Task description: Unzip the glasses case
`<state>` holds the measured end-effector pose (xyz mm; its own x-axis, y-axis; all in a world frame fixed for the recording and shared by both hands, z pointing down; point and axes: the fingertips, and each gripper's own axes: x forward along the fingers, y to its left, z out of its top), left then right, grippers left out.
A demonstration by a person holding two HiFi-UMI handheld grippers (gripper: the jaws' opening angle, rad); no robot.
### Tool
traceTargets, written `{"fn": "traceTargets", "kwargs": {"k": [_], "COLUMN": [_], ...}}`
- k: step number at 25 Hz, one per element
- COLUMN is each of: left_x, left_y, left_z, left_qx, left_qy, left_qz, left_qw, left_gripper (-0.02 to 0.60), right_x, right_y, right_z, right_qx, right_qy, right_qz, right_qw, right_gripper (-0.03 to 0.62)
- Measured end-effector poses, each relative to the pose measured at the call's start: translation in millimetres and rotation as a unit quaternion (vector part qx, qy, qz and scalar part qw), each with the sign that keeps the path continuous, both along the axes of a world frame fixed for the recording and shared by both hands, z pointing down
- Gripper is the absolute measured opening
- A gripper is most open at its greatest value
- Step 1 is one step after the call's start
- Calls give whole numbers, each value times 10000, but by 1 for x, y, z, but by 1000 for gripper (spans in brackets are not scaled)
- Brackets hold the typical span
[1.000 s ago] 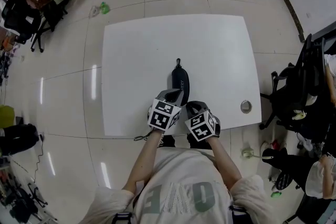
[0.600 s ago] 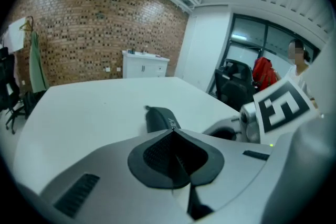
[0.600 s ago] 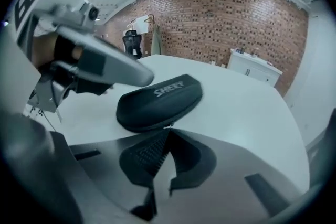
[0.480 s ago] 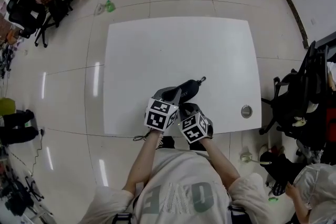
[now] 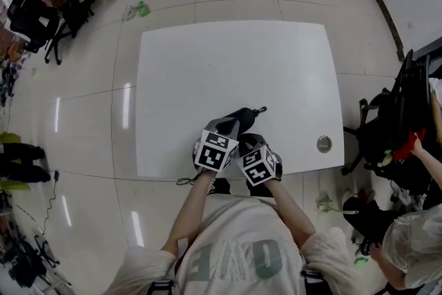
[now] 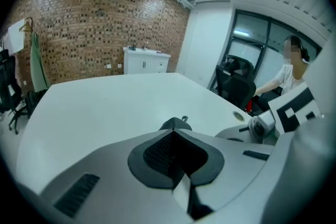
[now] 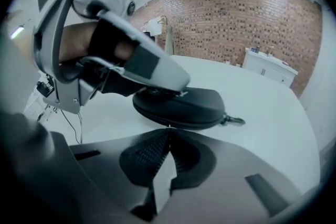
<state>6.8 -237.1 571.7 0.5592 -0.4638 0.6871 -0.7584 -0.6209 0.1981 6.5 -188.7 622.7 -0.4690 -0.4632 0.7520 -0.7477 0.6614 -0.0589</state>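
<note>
Fingers (image 7: pixel 149 155) of right gripper (image 7: pixel 169 129) closed at seam of black oval zipped glasses case (image 7: pixel 184 106); left gripper (image 6: pixel 174 132), closed too, rests on top. Advice: steady case, pull along seam.

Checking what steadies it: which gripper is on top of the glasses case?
The left gripper: it lies across the top of the glasses case, while the right gripper, jaws shut, points at its side seam.
</note>
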Motion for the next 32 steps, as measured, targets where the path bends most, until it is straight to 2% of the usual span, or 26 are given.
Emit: {"fn": "traceTargets", "kwargs": {"k": [3, 5, 9, 11, 15, 18, 23, 28, 32], "left_x": [2, 3, 2, 9, 13, 13, 15, 16, 17], "left_y": [1, 1, 0, 4, 15, 16, 17, 17, 16], "left_z": [2, 1, -13, -15, 3, 4, 7, 8, 8], "left_qx": [14, 82, 231, 91, -222, -314, -264, -322, -342], "left_qy": [-71, -119, 106, 283, 250, 465, 403, 435, 505], "left_qz": [55, 92, -90, -111, -87, -219, -188, -210, -281], "left_qw": [10000, 9999, 9996, 9995, 9994, 9982, 9987, 9983, 9977], "left_gripper": [5, 5, 5, 5, 5, 5, 5, 5, 5], "right_x": [44, 60, 53, 38, 10, 18, 35, 35, 33], "right_y": [-21, -31, -23, -10, 14, 10, -14, -26, -36], "right_z": [4, 3, 3, 3, -1, 0, 0, 0, 0], "right_qx": [20, 62, 62, -72, -176, -154, 59, 196, 229], "right_qy": [29, 18, 52, -122, -261, -178, 133, 465, 633], "right_qz": [704, 1005, 1011, 704, 22, 5, -158, -1020, -1859], "right_qw": [9975, 9949, 9948, 9974, 9995, 9997, 9998, 9935, 9803], "right_gripper": [2, 2, 2, 2, 2, 2, 2, 2, 2]}}
